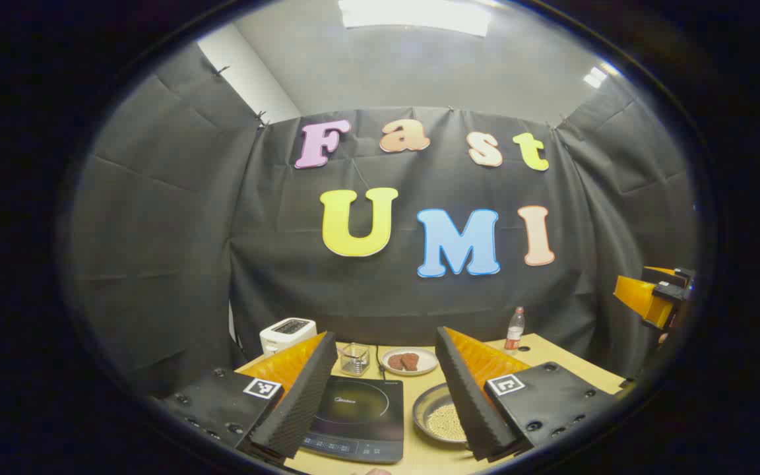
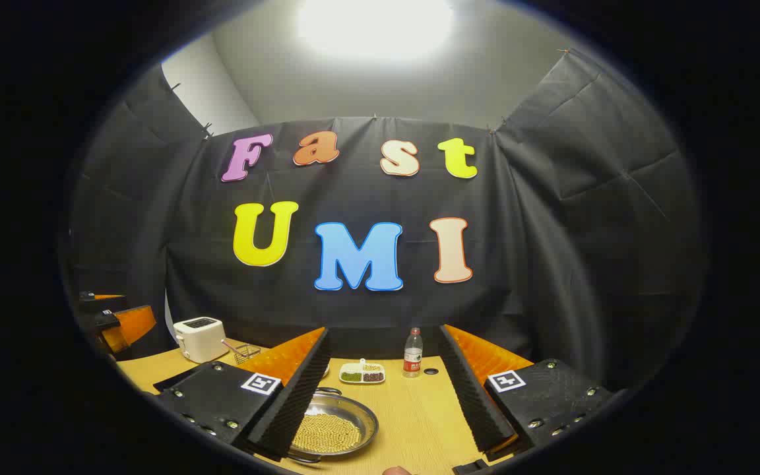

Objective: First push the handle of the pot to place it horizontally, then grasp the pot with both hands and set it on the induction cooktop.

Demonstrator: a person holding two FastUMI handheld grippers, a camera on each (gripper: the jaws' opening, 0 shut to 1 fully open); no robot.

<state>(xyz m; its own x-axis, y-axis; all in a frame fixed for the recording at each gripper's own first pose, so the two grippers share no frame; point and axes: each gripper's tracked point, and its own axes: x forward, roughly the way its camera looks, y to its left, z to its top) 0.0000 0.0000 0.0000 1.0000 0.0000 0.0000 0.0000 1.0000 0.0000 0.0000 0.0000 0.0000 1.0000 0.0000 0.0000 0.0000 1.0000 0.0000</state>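
— Steel pot [image 2: 332, 425], beans inside: location?
— Worktop's near edge, just beside the induction cooktop [image 1: 360, 419].
— Grippers?
— Left gripper [image 1: 386, 396] and right gripper [image 2: 386, 396] both spread wide, empty, raised.
— Step?
— Handle push pending; one gripper must descend first.

Bare table [image 2: 419, 422] lies right of the pot [image 2: 334, 425]; the induction cooktop [image 1: 360, 415] sits just left of it.

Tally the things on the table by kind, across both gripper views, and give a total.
Pot holding small yellow beads: 1
Induction cooktop: 1
Toaster: 1
Wire basket: 1
Plastic bottle: 1
Round plate with brown pieces: 1
Divided dish with green and dark fillings: 1
Total: 7
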